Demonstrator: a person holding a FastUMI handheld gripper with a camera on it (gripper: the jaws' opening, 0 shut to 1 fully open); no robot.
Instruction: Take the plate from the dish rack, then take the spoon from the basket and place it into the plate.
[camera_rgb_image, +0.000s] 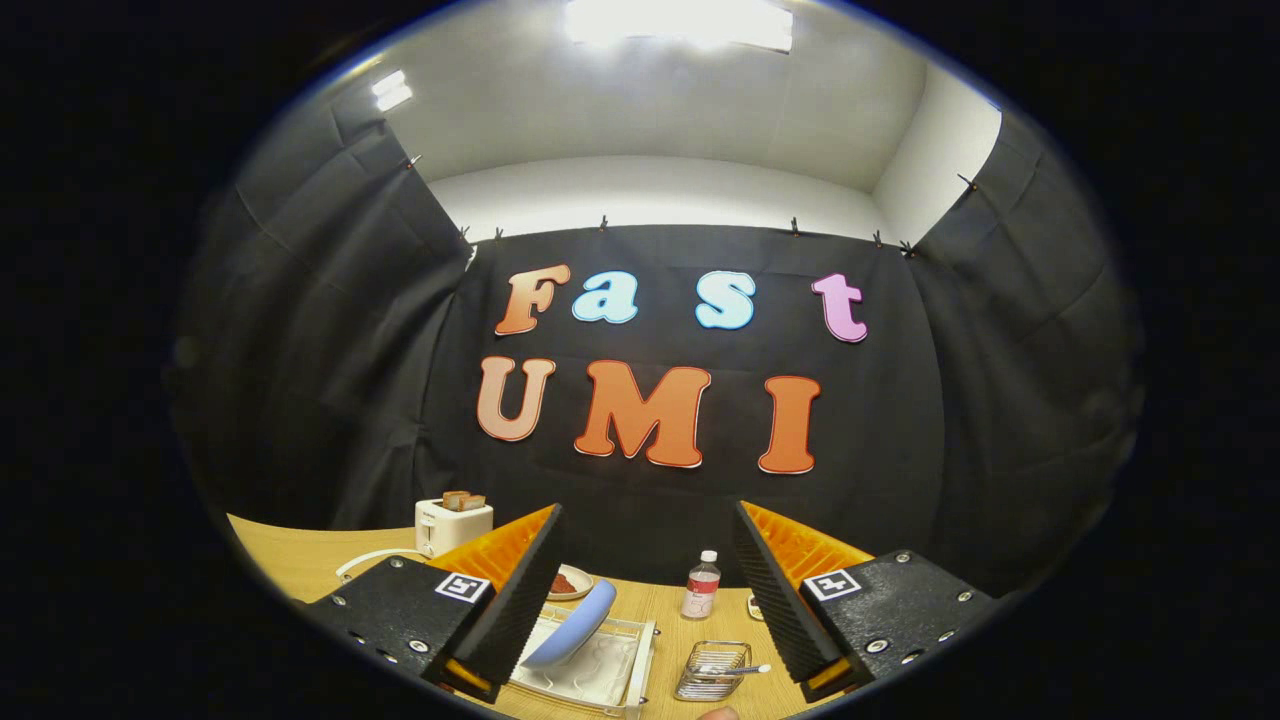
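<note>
Two claw (645, 590) fingers apart, empty.

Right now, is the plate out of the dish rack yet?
No. The blue plate leans on edge in the dish rack, ahead of the open gripper, untouched by its jaws.

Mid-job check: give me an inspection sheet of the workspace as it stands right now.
Surface: wooden table, bare in patches.
Job's things: blue plate leaning tilted in the dish rack; spoon lying in the wire basket.
Clutter: white toaster with toast in its slots; small dish with something red on it; clear bottle with a white cap.
Grippers: hand-held gripper open, fingers apart above the table, holding nothing; rack and basket lie between and below them.
Cables: white cord running from the toaster.
Surroundings: black cloth wall; white ceiling with lit panels.
</note>
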